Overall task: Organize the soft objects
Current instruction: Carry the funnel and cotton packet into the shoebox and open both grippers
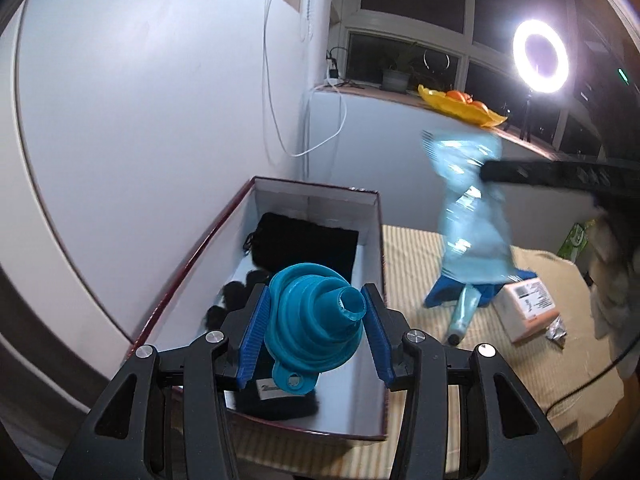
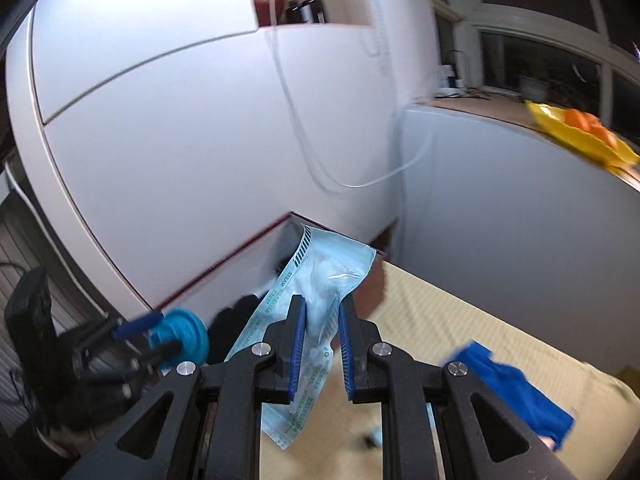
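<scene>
Teal silicone: a collapsible funnel pinched between the blue pads of the left gripper, spout toward the camera, hanging loop at the bottom, held above the open box. Red-edged, white-walled box, set against the pale wall, standing on a striped mat. Inside it, a black drawstring pouch at the far end and more dark soft items nearer, partly hidden by the funnel. Beyond the box's right wall, in the air over the mat, a pale blue sealed pouch, blurred, clamped in the dark fingers of the right gripper entering from the right. Beneath that pouch, on the mat, a blue cloth, a pale tube and a pinkish labelled box. Further back, a yellow dish with orange fruit on the sill, and a lit ring light.

From the right wrist view: at far left the left gripper clasping the teal funnel; in the middle the right gripper, jaws narrow, closed on the pale blue sealed pouch, printed strip along its edge, upper end over the box corner; to the right the blue cloth on the mat.
</scene>
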Motion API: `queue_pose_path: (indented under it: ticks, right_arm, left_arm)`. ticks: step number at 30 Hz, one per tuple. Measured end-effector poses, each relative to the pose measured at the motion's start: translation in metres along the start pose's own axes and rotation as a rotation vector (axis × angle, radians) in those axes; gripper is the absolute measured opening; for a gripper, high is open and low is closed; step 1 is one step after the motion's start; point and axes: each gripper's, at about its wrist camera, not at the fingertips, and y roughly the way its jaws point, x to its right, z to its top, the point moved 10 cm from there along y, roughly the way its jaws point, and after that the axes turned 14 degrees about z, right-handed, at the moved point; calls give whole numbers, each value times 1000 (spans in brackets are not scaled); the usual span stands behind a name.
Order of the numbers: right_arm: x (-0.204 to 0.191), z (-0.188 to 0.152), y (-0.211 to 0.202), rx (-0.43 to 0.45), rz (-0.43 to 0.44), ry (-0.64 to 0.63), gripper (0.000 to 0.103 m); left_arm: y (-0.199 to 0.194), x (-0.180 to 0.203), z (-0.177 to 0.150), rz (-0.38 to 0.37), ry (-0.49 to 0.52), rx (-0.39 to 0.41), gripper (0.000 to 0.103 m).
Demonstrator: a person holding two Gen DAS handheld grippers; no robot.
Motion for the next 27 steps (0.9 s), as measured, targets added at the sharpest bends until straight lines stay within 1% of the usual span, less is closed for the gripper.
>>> queue_pose_path:
  ticks: [2, 6, 9, 13, 14, 16, 17, 18, 19, 20, 27]
  right_arm:
    - [-5, 6, 20, -16, 19, 3, 15]
    - [-11, 14, 63, -56, 31, 6, 15]
    - [-12, 11, 86, -94, 52, 14, 16]
    - [-11, 5, 101, -117, 52, 16, 20]
    - [-9, 4, 101, -115, 50, 18, 23]
    - [-8, 4, 103, -118, 61, 28, 34]
    - [-8, 4, 103, -117, 61, 32, 47]
    - [-6, 4, 102, -111, 59, 34, 57]
    - [-5, 4, 101, -103, 56, 32, 59]
    - [-4, 5, 99, -97, 48, 33, 59]
    - [5, 3, 79, -79, 42, 50, 59]
  left_arm:
    - [4, -2, -3, 1, 5, -12, 45]
    - [12, -5, -10, 5, 13, -28, 45]
    - [16, -8, -11, 0, -1, -38, 45]
    - [22, -11, -12, 4, -10, -53, 49]
    - [23, -12, -12, 3, -11, -57, 50]
    - [25, -13, -12, 4, -15, -61, 50]
    - [26, -13, -12, 4, -18, -63, 53]
    - [26, -14, -12, 3, -21, -63, 57]
    - [26, -14, -11, 1, -25, -62, 67]
    - [26, -15, -11, 4, -32, -58, 69]
    - [20, -17, -9, 9, -51, -51, 69]
